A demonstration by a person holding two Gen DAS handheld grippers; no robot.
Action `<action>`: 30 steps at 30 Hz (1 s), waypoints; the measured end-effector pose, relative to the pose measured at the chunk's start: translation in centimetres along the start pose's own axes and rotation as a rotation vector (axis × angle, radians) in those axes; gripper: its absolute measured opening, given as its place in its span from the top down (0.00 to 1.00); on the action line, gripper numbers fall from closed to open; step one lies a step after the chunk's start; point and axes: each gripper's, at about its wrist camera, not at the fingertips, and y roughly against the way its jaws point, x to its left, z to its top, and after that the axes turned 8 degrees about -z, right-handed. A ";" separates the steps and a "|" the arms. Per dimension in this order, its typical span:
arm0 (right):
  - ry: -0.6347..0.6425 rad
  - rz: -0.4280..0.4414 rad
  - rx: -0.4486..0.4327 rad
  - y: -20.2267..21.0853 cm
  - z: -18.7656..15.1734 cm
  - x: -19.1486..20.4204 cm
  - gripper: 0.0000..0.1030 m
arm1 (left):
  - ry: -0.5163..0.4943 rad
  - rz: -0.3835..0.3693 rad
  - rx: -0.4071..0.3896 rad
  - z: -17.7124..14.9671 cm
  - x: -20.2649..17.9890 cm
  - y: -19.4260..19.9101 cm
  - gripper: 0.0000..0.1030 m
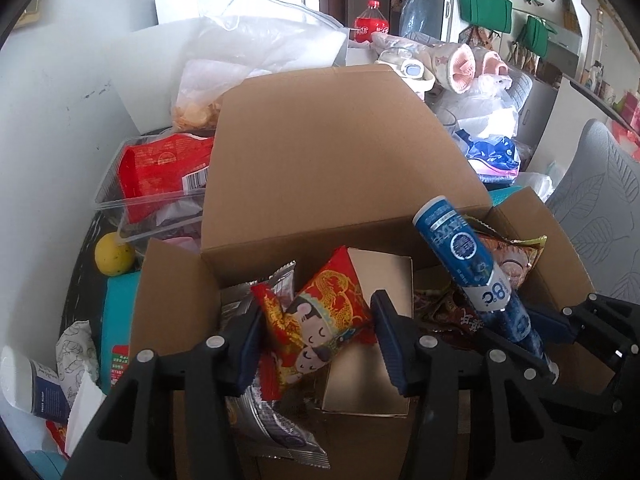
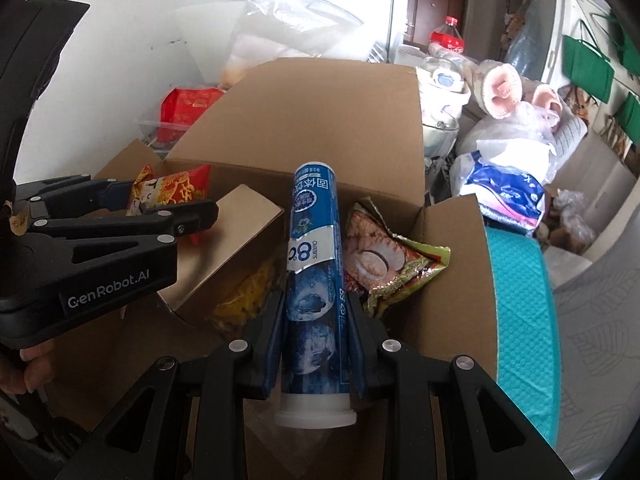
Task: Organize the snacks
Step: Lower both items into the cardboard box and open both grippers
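Note:
An open cardboard box (image 1: 320, 152) (image 2: 320, 120) stands in front of me with snacks inside. My left gripper (image 1: 316, 320) is shut on a red snack packet (image 1: 320, 320) with cartoon faces, held over the box's left part; it also shows in the right wrist view (image 2: 160, 200), with the packet (image 2: 176, 192) in it. My right gripper (image 2: 314, 316) is shut on a blue tube (image 2: 314, 248) with a white cap, held over the box's right part. In the left wrist view the tube (image 1: 460, 252) and right gripper (image 1: 532, 324) show at the right. A green-edged snack bag (image 2: 384, 260) leans beside the tube.
A small brown inner carton (image 2: 236, 248) and a silver packet (image 1: 272, 432) lie in the box. A clear tray with a red bag (image 1: 160, 176) and a lemon (image 1: 112, 256) sit to the left. A teal mat (image 2: 520, 300), plastic bags (image 2: 508, 176) and a cola bottle (image 2: 448, 38) lie right and behind.

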 end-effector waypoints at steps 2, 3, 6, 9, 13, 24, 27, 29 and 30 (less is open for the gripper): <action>-0.004 -0.003 0.003 0.0 0.0 0.0 0.73 | 0.007 0.005 0.018 0.0 0.1 -0.4 0.44; -0.004 -0.002 0.002 0.0 -0.1 0.0 0.73 | 0.009 0.004 0.019 0.0 0.1 -0.4 0.42; -0.008 0.000 0.007 0.0 -0.1 -0.1 0.71 | 0.010 0.007 0.022 0.0 0.2 -0.4 0.40; -0.009 -0.004 0.009 0.1 -0.1 -0.1 0.65 | 0.004 0.010 0.032 0.0 0.0 -0.6 0.24; -0.011 -0.022 0.002 0.4 0.0 -0.1 0.61 | -0.014 0.017 0.036 -0.1 -0.4 -0.6 0.21; -0.023 -0.073 -0.022 1.9 -0.1 -0.9 0.54 | 0.012 0.007 0.036 0.0 -0.1 -0.2 0.21; -0.019 -0.081 -0.021 2.2 -0.1 -1.0 0.54 | 0.008 0.005 0.028 -0.1 -0.1 0.2 0.21; -0.017 -0.087 -0.023 2.5 -0.3 -1.0 0.54 | 0.004 0.014 0.025 0.0 -0.3 0.5 0.21; -0.019 -0.086 -0.025 2.7 -0.3 -1.1 0.54 | 0.004 0.013 0.021 0.1 -0.3 0.8 0.21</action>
